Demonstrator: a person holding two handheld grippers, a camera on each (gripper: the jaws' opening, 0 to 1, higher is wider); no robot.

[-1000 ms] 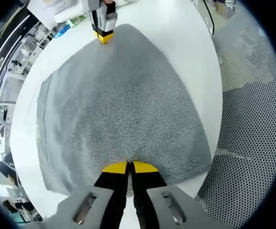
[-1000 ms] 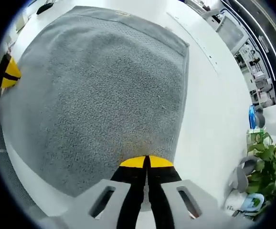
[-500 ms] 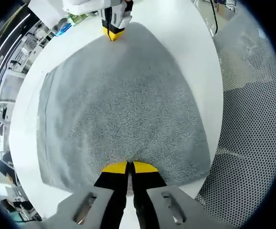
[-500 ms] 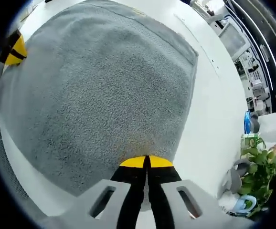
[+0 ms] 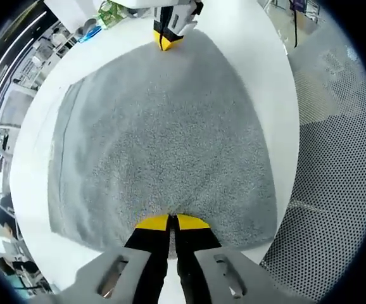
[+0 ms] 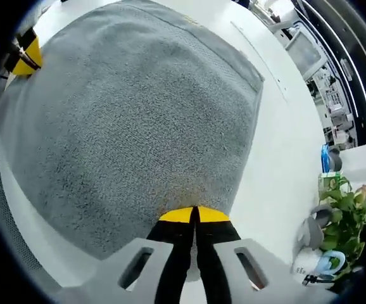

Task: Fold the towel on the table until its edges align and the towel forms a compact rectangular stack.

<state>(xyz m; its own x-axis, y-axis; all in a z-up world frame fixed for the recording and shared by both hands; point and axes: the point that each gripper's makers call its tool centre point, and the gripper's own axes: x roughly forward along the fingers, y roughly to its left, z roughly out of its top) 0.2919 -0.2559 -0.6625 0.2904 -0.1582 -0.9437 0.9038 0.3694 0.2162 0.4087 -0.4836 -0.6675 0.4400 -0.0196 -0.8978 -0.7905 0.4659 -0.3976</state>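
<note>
Grey towel (image 5: 164,139) now flatter, both tongs closed.

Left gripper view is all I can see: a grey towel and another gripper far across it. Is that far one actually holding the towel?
Observer: Yes. The right gripper view shows it up close: the right gripper has its yellow tips shut on the towel at its near edge.
Visitor: Anything next to the towel over there?
Observer: A leafy green plant shows at the side of the white table, well apart from the towel.
</note>
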